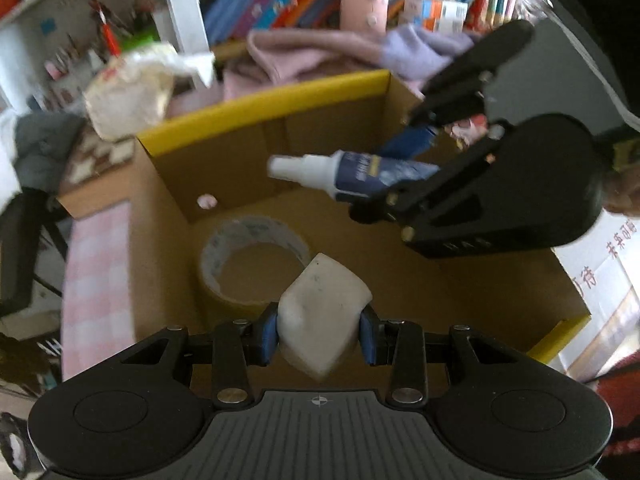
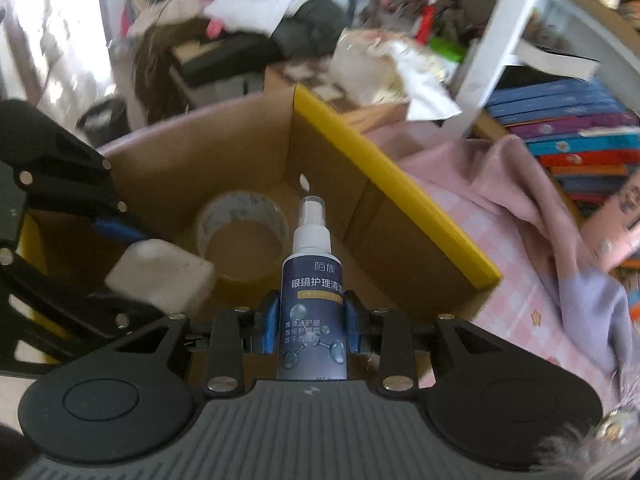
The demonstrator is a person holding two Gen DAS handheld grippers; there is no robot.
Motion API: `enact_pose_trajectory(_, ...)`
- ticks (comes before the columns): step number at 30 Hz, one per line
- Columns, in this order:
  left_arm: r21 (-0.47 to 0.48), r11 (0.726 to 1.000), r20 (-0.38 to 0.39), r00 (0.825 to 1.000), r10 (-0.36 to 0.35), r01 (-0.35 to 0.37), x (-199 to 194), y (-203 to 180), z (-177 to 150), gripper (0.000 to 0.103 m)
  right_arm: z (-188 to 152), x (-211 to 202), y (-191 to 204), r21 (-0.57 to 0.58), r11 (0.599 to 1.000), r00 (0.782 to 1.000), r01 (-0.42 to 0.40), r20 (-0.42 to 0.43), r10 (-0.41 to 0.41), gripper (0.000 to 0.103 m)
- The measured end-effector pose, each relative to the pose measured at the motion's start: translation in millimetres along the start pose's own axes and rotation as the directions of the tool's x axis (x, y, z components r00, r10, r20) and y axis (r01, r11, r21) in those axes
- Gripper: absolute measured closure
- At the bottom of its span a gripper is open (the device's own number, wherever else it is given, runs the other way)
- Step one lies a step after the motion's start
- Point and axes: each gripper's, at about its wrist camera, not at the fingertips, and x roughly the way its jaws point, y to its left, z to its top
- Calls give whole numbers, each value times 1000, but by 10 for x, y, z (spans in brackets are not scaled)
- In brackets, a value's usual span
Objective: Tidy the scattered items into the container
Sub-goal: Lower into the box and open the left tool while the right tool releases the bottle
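Observation:
An open cardboard box (image 1: 264, 108) with a yellow rim stands on the table; it also shows in the right wrist view (image 2: 392, 184). A roll of clear tape (image 1: 252, 264) lies on its floor and shows in the right wrist view (image 2: 240, 236) too. My left gripper (image 1: 320, 332) is shut on a white eraser block (image 1: 324, 308), held above the box interior. My right gripper (image 2: 310, 320) is shut on a dark blue spray bottle (image 2: 312, 300) with a white nozzle, pointing into the box. In the left wrist view the right gripper (image 1: 404, 160) holds the bottle (image 1: 352, 172) over the box.
A pink and lilac cloth (image 2: 520, 208) lies right of the box on a pink checked tablecloth (image 1: 96, 280). A crumpled white bag (image 1: 132, 88) sits behind the box. Books (image 2: 568, 140) and a white shelf post (image 1: 184, 12) stand beyond.

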Motion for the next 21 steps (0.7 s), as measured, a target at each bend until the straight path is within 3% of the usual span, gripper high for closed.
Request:
enact_pose_trajectory(9,19,998,-132,990,-52,55,261,-10,105,65,149,396,3,-179,983,991,-34,-131,11,72)
enact_pose_trajectory(21,68,998,-135,991,5,4,290,-110,110,58,182,509,-72,-178,982,989,-54,-146,28,72)
